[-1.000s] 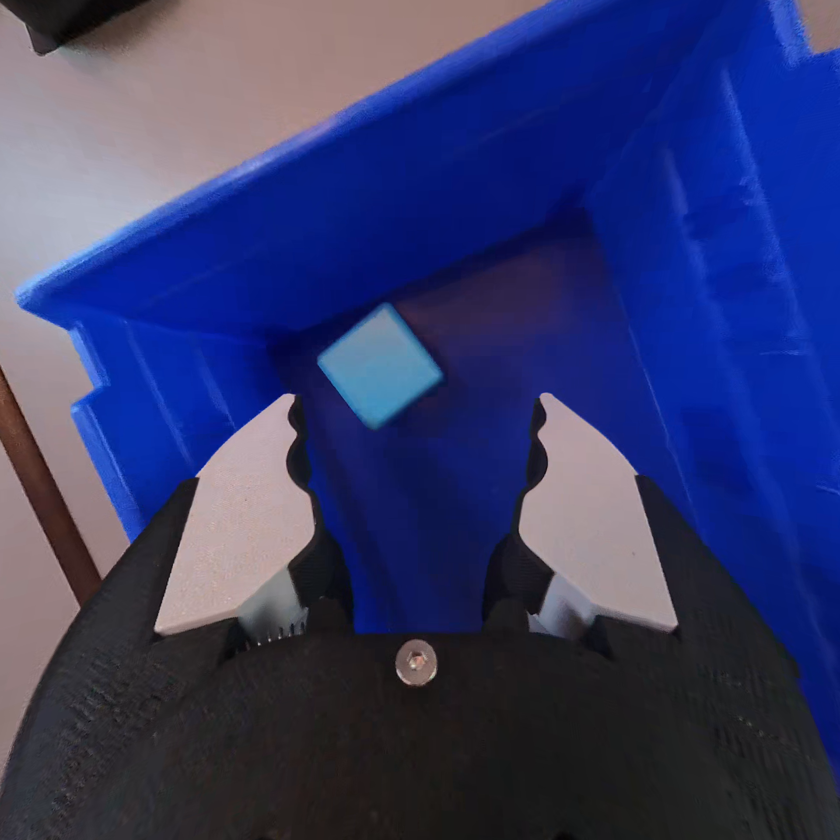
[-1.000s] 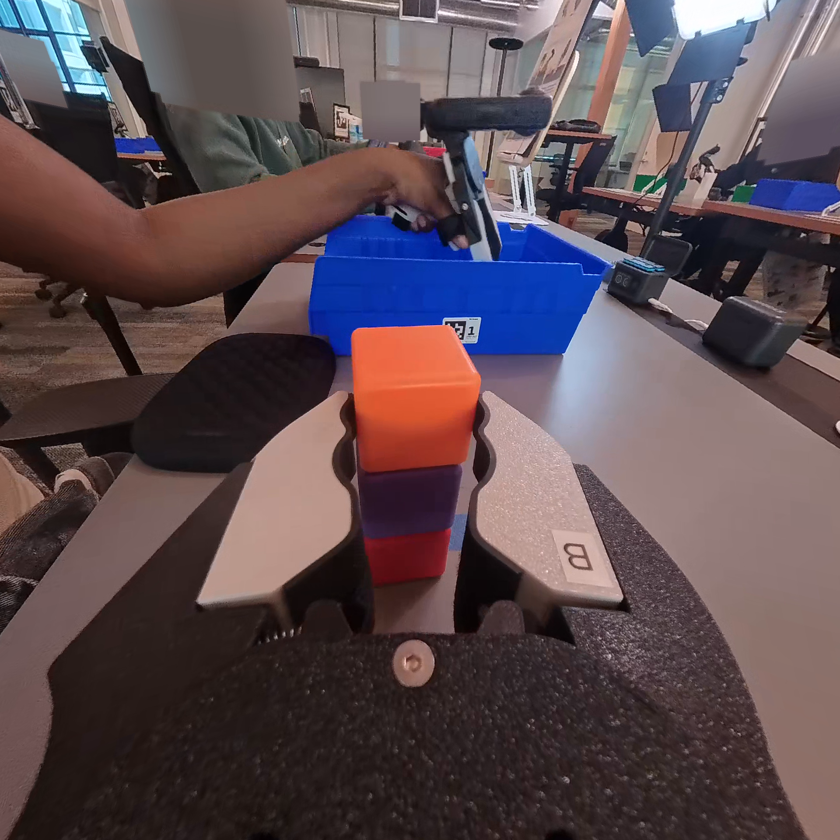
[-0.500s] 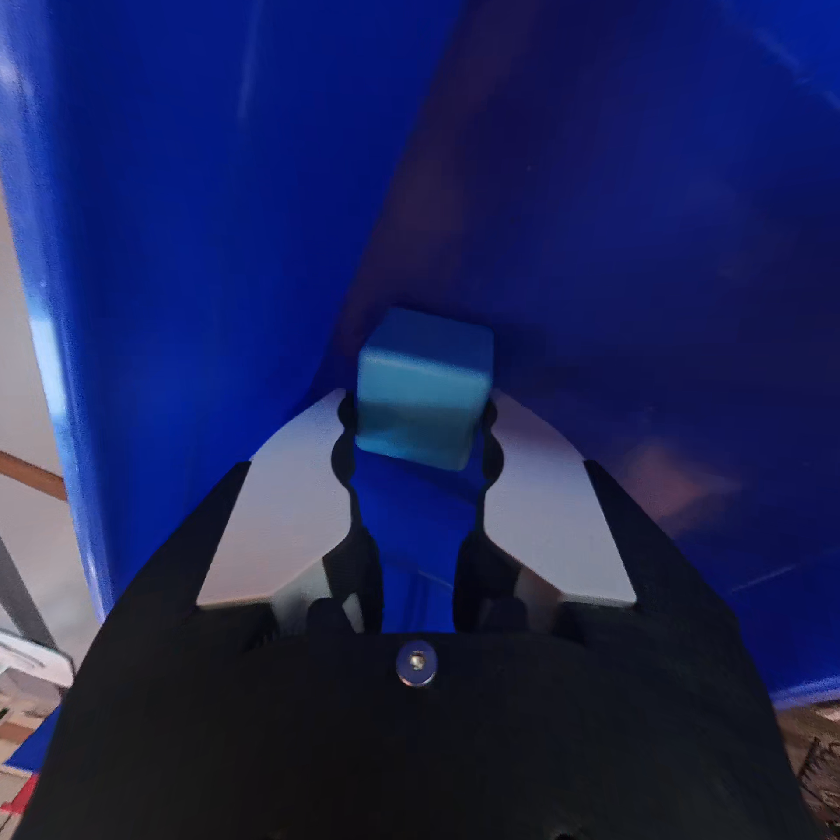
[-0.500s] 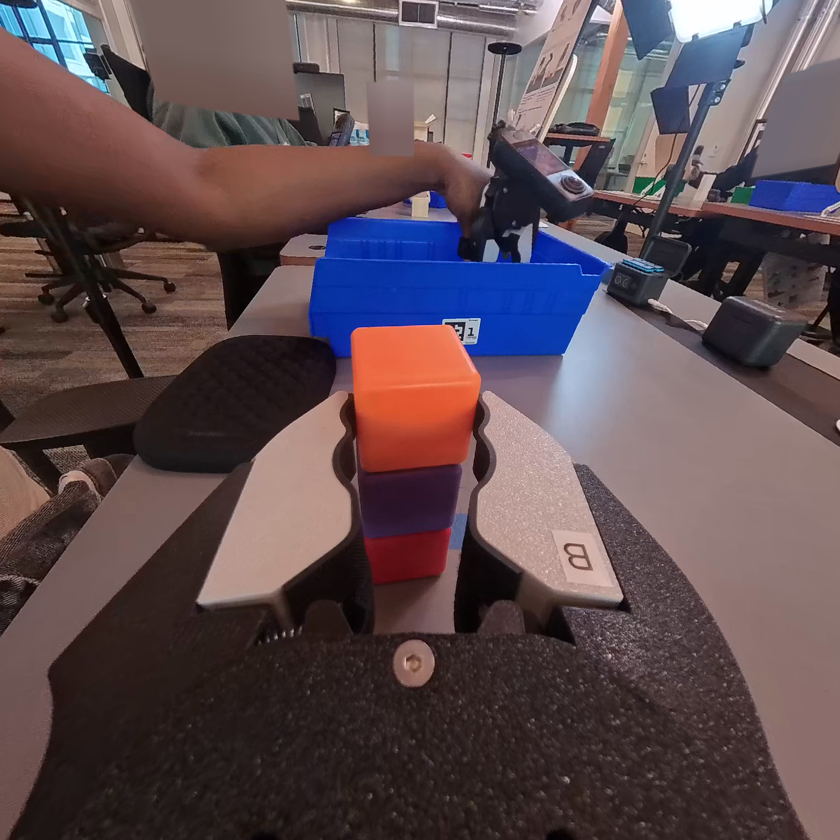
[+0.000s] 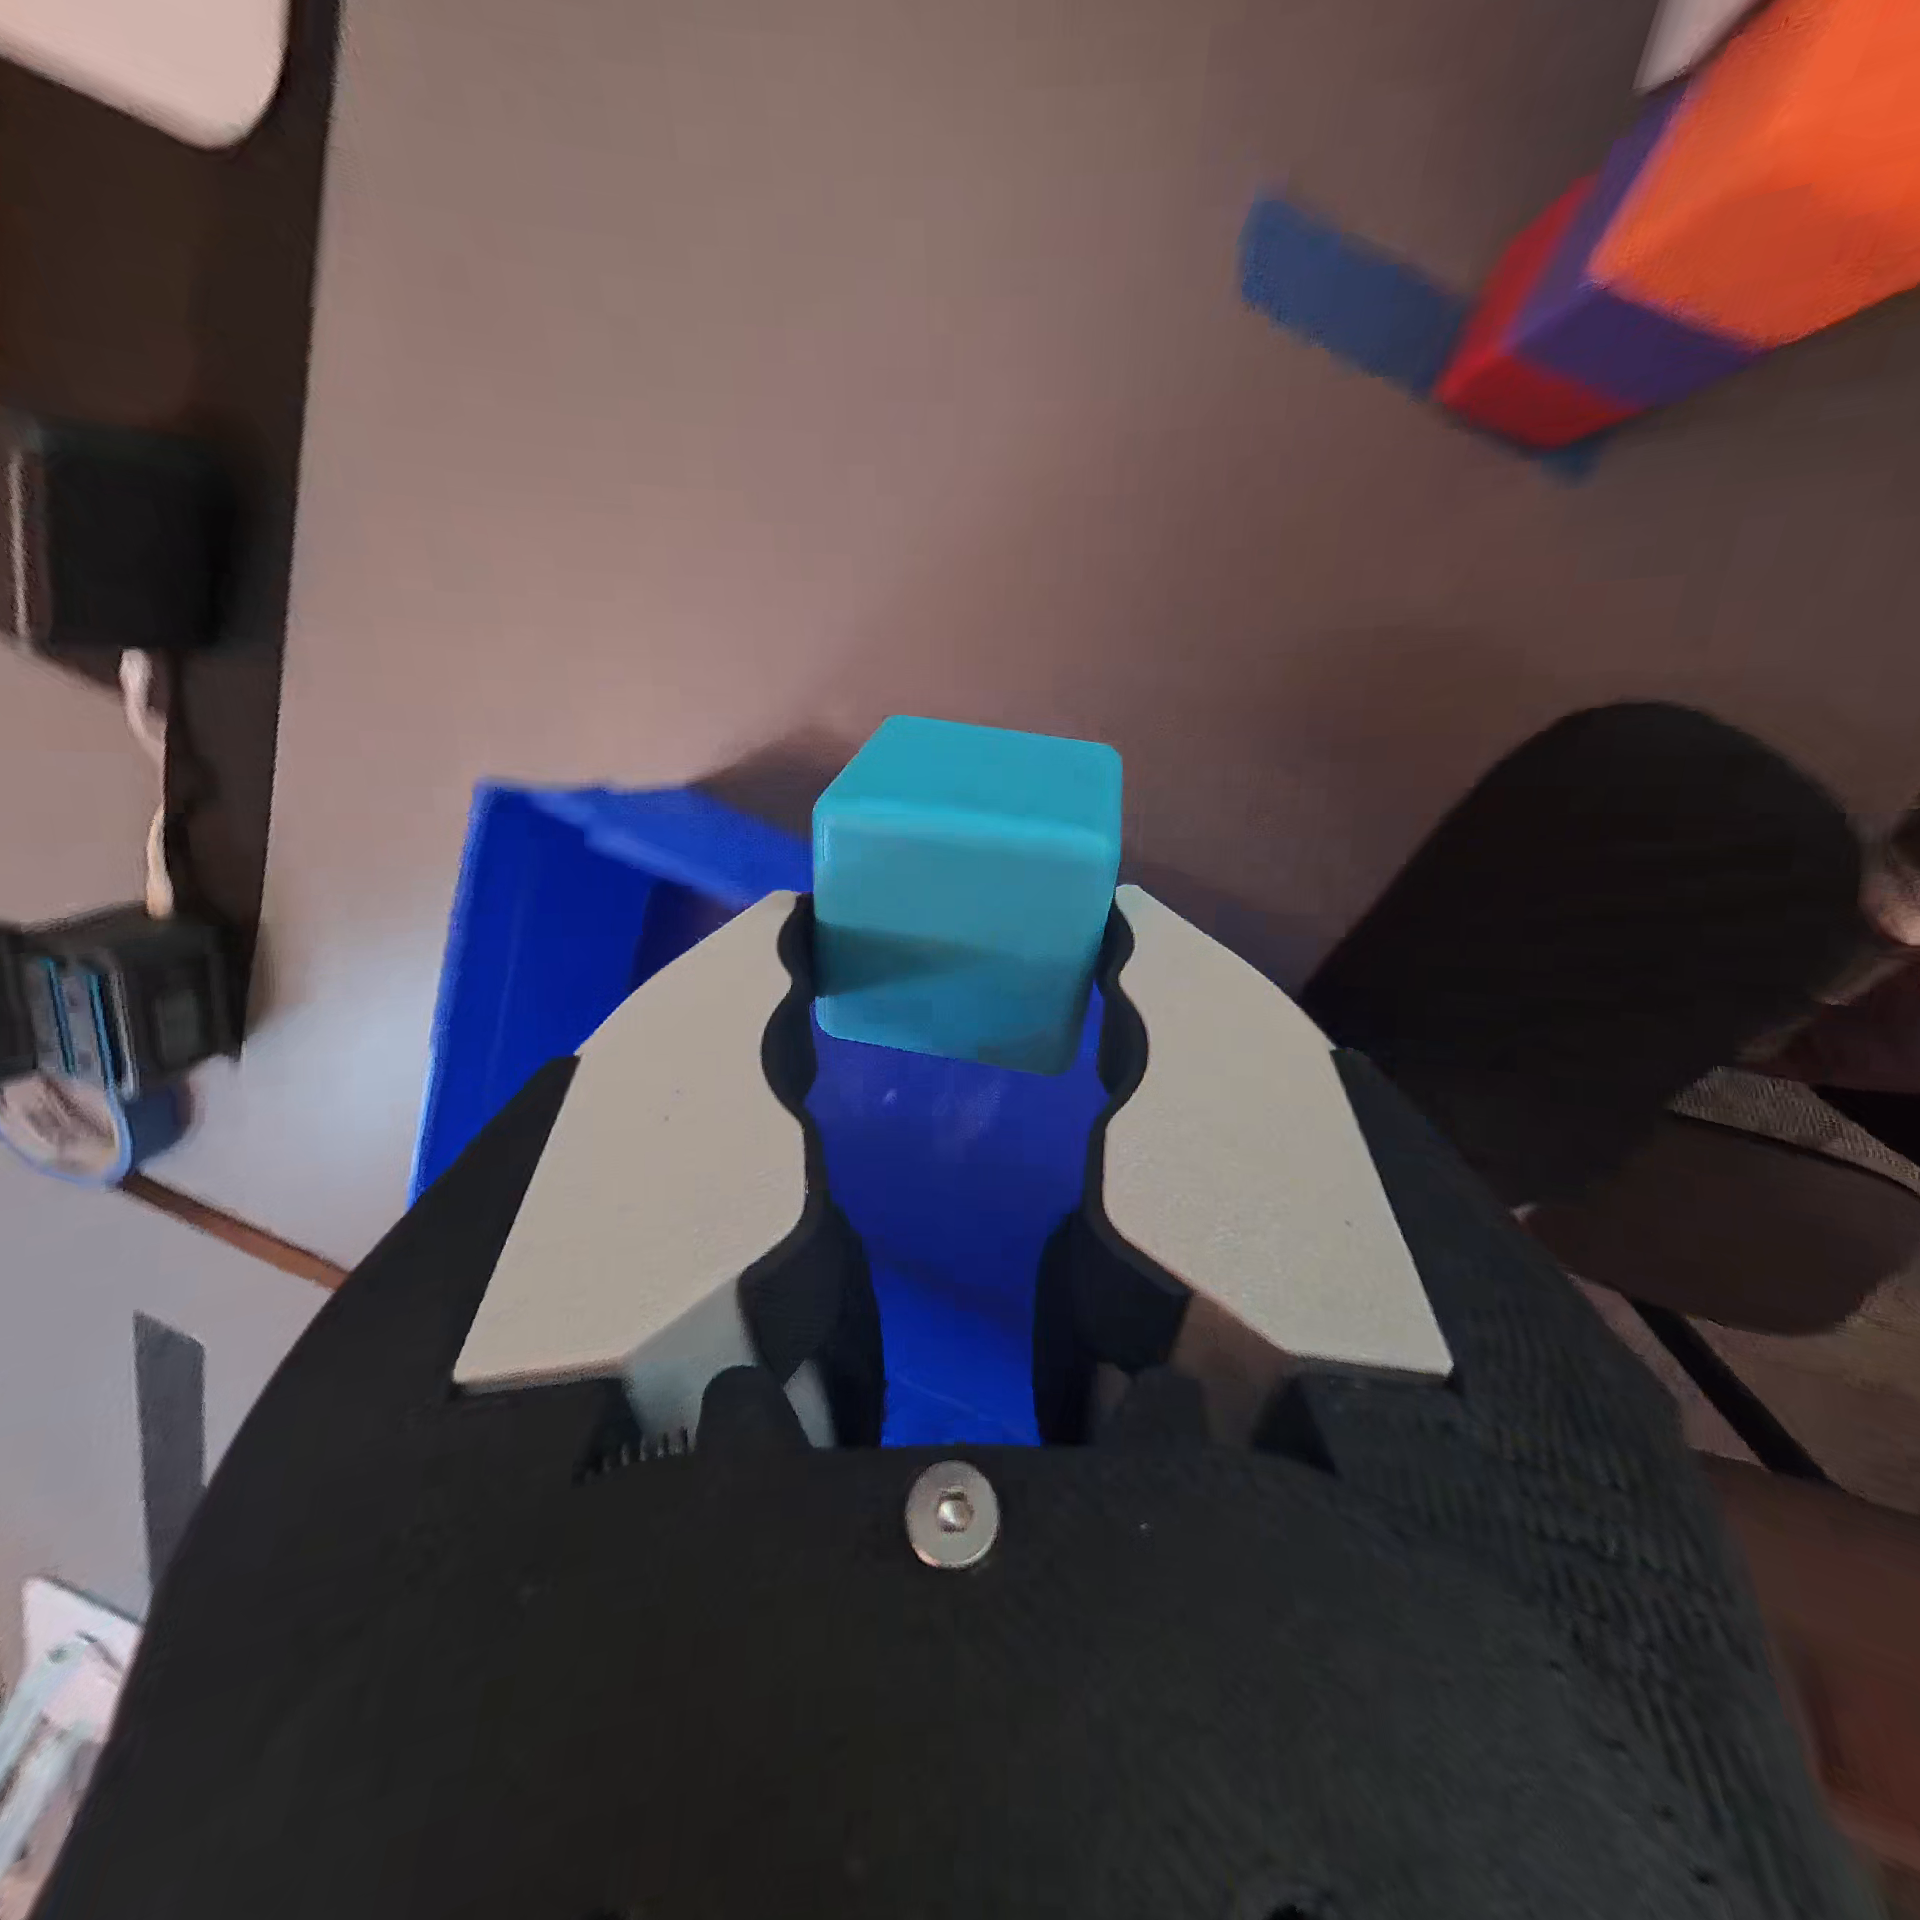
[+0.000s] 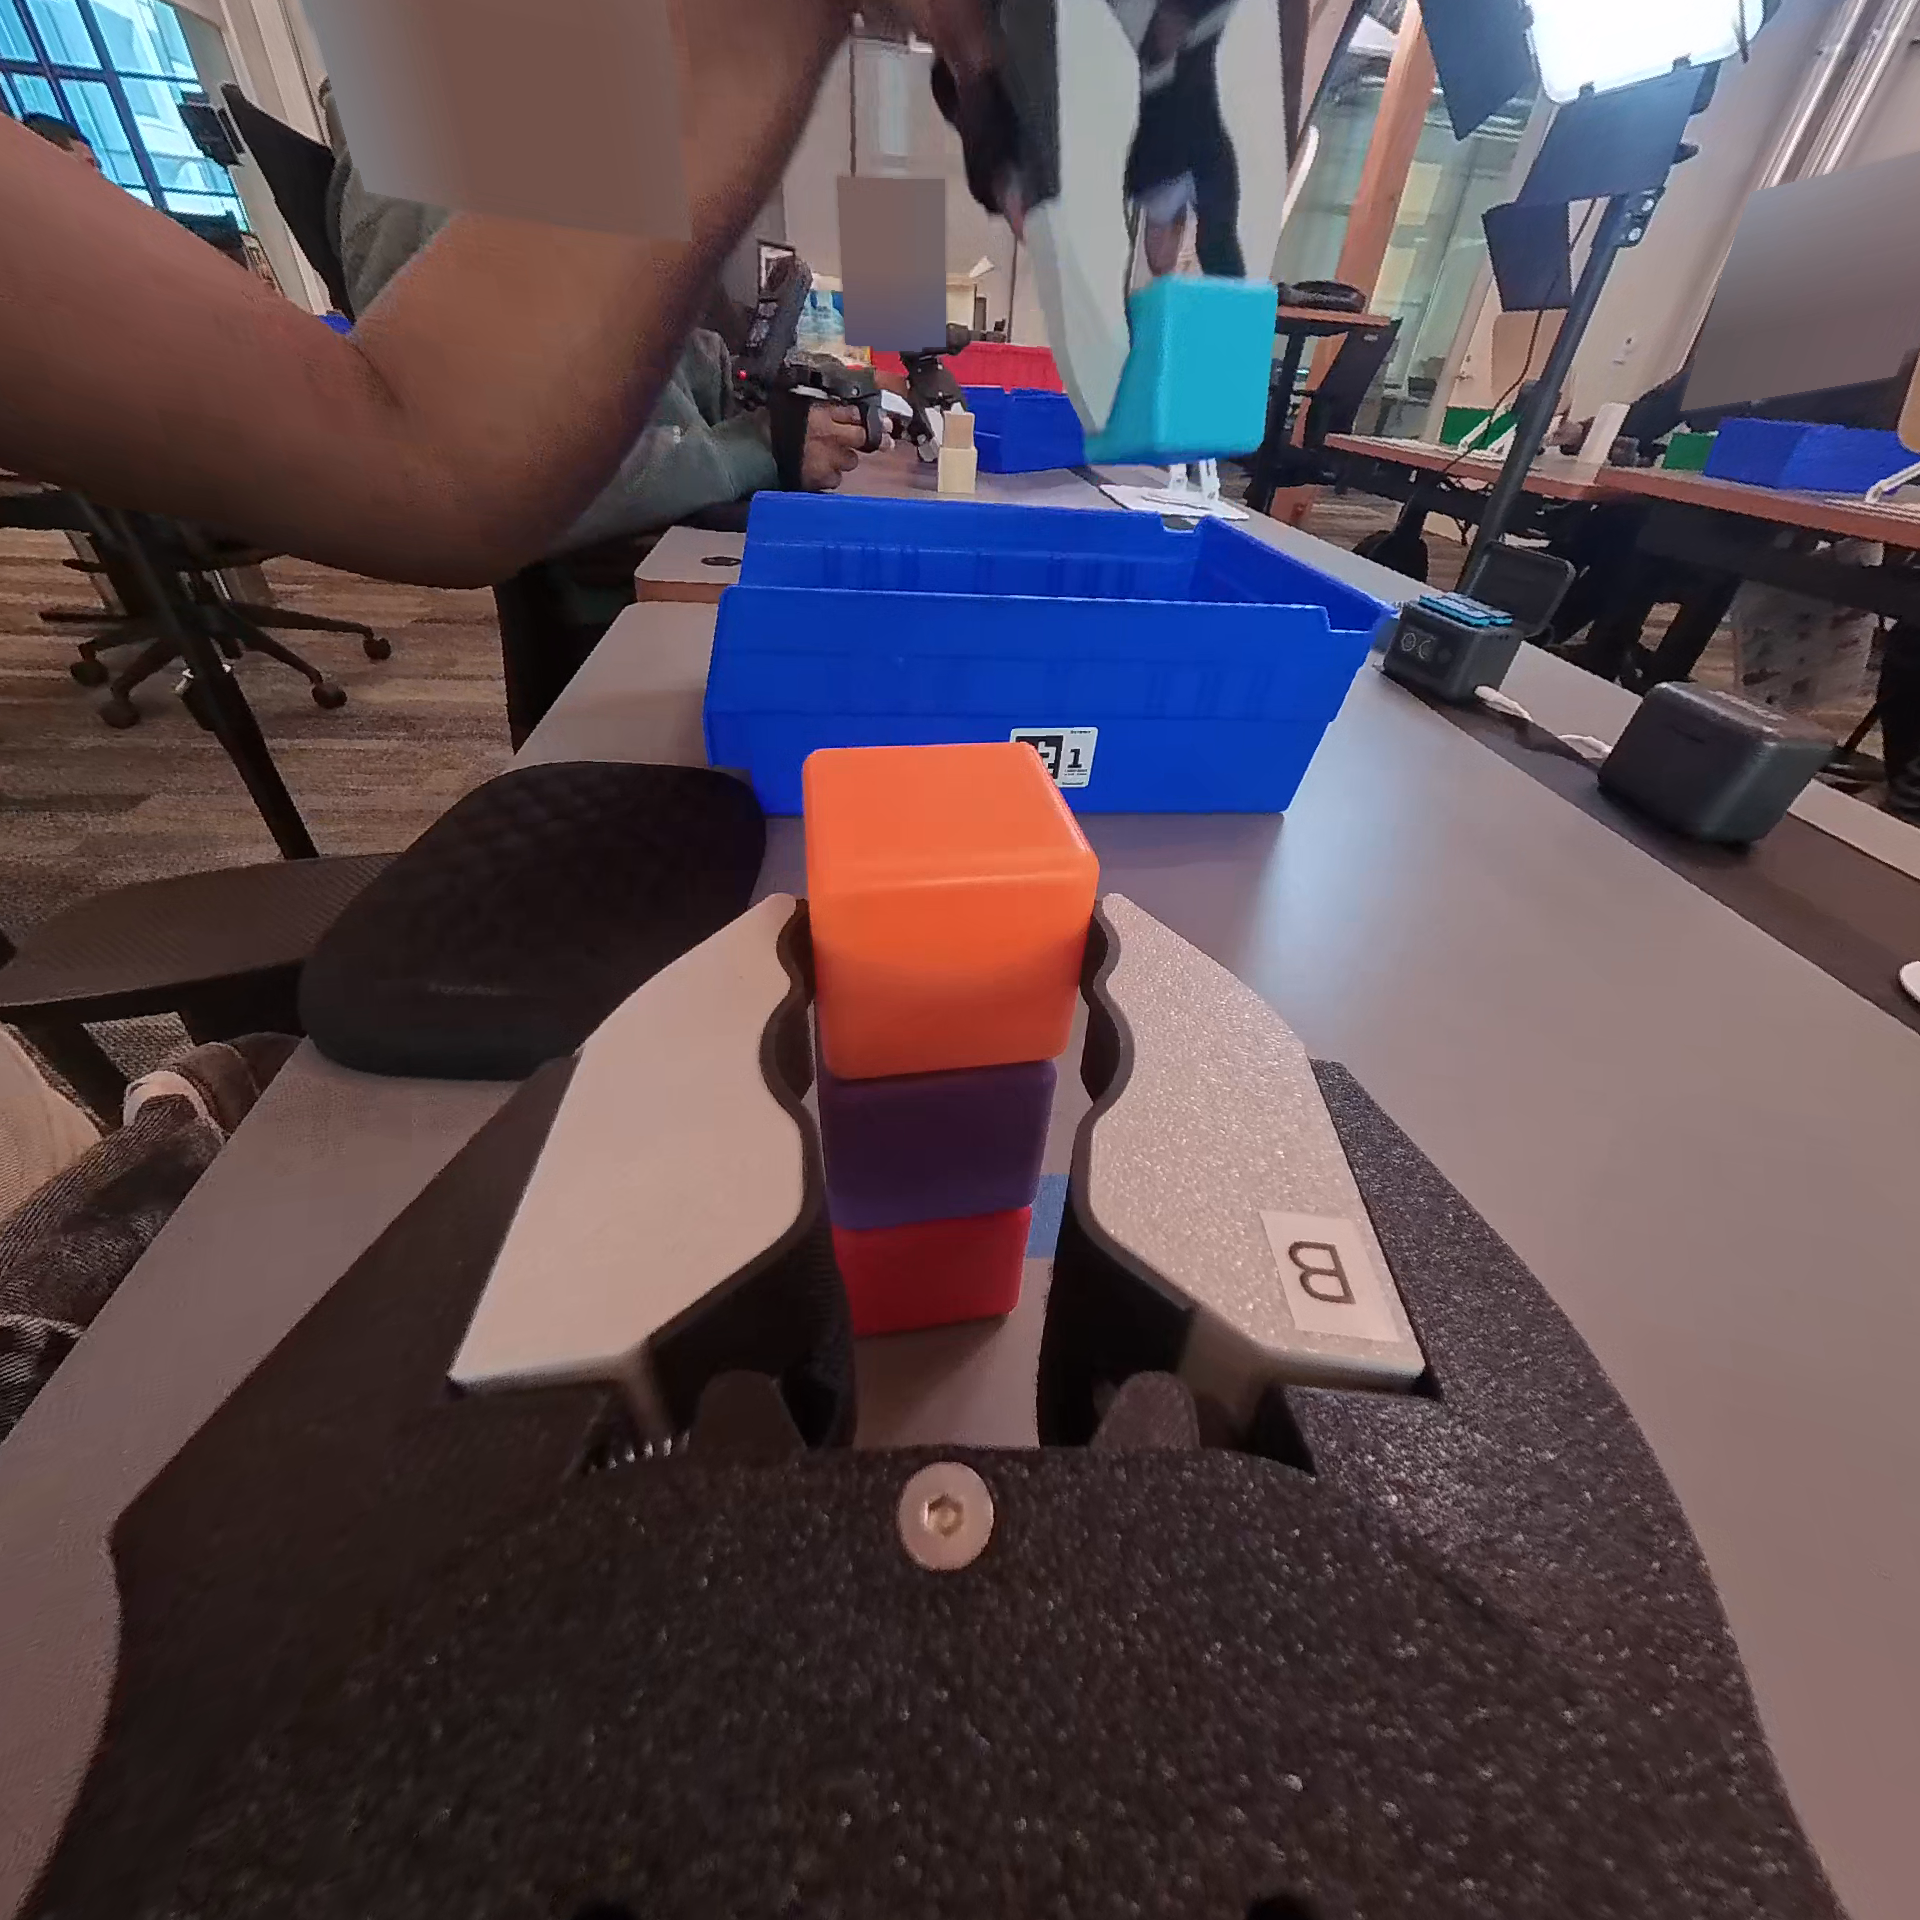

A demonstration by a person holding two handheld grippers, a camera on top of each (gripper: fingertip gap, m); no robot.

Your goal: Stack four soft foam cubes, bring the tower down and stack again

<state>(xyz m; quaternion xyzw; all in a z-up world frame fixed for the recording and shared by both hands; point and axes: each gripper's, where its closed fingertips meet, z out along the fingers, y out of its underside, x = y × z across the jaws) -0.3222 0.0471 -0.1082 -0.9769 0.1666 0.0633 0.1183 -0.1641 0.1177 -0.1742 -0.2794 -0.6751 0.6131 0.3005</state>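
In the right wrist view, the right gripper (image 6: 945, 971) is seen closed around an orange cube (image 6: 940, 914), its two grey fingers (image 6: 665, 1122) pressed against the cube's sides. The orange cube sits on top of a purple cube (image 6: 930, 1143), which rests on a red cube (image 6: 925, 1268), and the three form an upright stack on the grey table (image 6: 1455, 987). A strip of blue tape (image 6: 1047, 1210) is visible on the table just behind the red cube. A black padded armrest (image 6: 520, 914) lies to the left of the stack. Farther back, a blue bin (image 6: 1018, 665) stands on the table, with two dark boxes (image 6: 1704, 758) to its right. Above the bin, a teal cube (image 6: 1184, 369) is held in the air, tilted, by the left gripper (image 6: 1091, 229), which is blurred.

In the left wrist view, the left gripper (image 5: 961, 935) is shown clamped on the teal cube (image 5: 961, 894), with the bin (image 5: 561, 956) below it. The stack is seen at the upper right, orange cube (image 5: 1787, 177) uppermost, well apart from the teal cube.
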